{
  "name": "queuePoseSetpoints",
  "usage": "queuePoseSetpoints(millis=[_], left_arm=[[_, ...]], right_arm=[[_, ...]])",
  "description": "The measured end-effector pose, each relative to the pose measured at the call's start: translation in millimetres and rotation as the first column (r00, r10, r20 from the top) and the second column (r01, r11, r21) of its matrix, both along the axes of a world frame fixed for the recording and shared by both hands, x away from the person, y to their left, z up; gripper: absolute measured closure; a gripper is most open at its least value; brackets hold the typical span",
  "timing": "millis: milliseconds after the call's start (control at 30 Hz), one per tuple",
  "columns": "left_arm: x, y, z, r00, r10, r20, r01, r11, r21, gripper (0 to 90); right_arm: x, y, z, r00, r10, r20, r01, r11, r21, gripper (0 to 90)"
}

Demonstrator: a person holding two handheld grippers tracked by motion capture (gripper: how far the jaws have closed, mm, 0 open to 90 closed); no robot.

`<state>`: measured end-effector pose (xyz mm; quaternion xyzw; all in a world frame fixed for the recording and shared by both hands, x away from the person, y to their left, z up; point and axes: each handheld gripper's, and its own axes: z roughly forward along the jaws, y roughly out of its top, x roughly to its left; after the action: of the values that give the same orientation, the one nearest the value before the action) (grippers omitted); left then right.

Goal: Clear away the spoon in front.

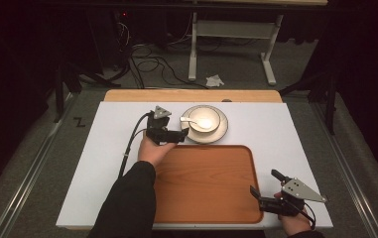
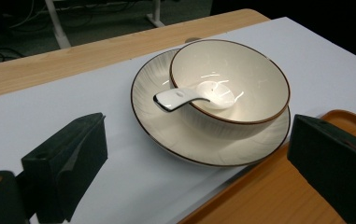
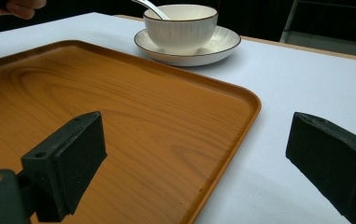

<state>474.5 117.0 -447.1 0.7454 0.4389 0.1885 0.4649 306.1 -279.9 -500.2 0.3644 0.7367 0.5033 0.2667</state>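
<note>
White bowl [image 1: 206, 119] sat on a ribbed plate [image 1: 222, 130], upper centre of the high view, spoon [image 2: 192, 96] lying inside with its handle over the rim. Left gripper [image 1: 182, 134] hovered just left of the plate, jaws wide, nothing held. Right gripper [image 1: 265, 186] was at lower right, jaws wide, straddling the wooden tray's [image 1: 201, 186] right rim, also empty.

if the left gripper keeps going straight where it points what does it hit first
Probably the plate rim, with the bowl and spoon just behind; the left gripper is open, and depth is uncertain.
</note>
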Motion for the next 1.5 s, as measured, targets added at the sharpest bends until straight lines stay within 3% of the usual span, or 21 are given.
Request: queuePoseSetpoints(millis=[267,433,600,800,833,867,933,967,1000,1100,1233,1400,1500], left_arm=[[11.2,-4.0,-1.1,0.999,0.025,-0.037,-0.026,0.9996,-0.011,7.9],[16.9,-2.3,-0.3,0.9989,0.035,-0.031,-0.036,0.9988,-0.033,17.8],[24.8,-4.3,0.3,0.9986,0.034,-0.04,-0.035,0.999,-0.027,25.9],[35.3,-7.0,1.0,0.9965,0.072,-0.043,-0.074,0.9963,-0.043,39.8],[36.7,-8.0,1.0,0.9963,0.075,-0.042,-0.076,0.9964,-0.037,49.4],[37.8,-9.3,1.0,0.996,0.079,-0.041,-0.08,0.9963,-0.029,49.4],[40.0,-12.3,1.1,0.9956,0.084,-0.042,-0.084,0.9964,-0.014,58.0],[40.5,-14.0,1.0,0.9952,0.09,-0.038,-0.091,0.9958,-0.008,69.3],[41.4,-15.1,0.7,0.995,0.093,-0.037,-0.093,0.9956,-0.004,69.3],[43.7,-17.9,-1.8,0.9935,0.105,-0.044,-0.105,0.9945,0.01,89.1],[45.6,-19.4,-5.8,0.992,0.11,-0.062,-0.108,0.9937,0.028,90.0],[43.1,-22.4,-8.8,0.9931,0.079,-0.087,-0.075,0.9959,0.05,90.0],[34.3,-28.7,-8.7,0.9951,0.041,-0.09,-0.037,0.9979,0.054,90.0]], right_arm=[[0.1,-0.3,-0.2,1.0,0.0,-0.003,0.0,1.0,0.006,5.7],[0.3,0.7,-0.4,1.0,0.003,-0.006,-0.003,1.0,0.007,5.6],[0.5,0.9,-0.7,1.0,0.002,-0.004,-0.002,1.0,0.002,5.6],[1.1,-0.1,-0.9,1.0,0.0,-0.007,0.0,1.0,0.007,5.7],[1.3,-0.4,-1.1,1.0,0.002,-0.006,-0.002,1.0,0.007,5.7],[1.3,-0.4,-1.1,1.0,0.002,-0.006,-0.002,1.0,0.007,5.7],[1.3,-0.7,-1.1,1.0,0.002,-0.006,-0.002,1.0,0.008,5.7],[1.2,-1.2,-1.2,1.0,0.0,-0.007,0.0,1.0,0.009,5.7],[1.2,-1.2,-1.2,1.0,0.0,-0.007,0.0,1.0,0.009,5.7],[1.5,-2.2,-1.6,1.0,-0.001,-0.008,0.001,0.9999,0.012,5.7],[1.5,-1.9,-1.7,1.0,-0.001,-0.009,0.001,0.9999,0.011,5.7],[1.6,-2.5,-1.6,1.0,-0.002,-0.008,0.002,0.9999,0.011,5.7],[1.3,-1.7,-1.3,1.0,-0.001,-0.008,0.001,0.9999,0.011,5.7]])
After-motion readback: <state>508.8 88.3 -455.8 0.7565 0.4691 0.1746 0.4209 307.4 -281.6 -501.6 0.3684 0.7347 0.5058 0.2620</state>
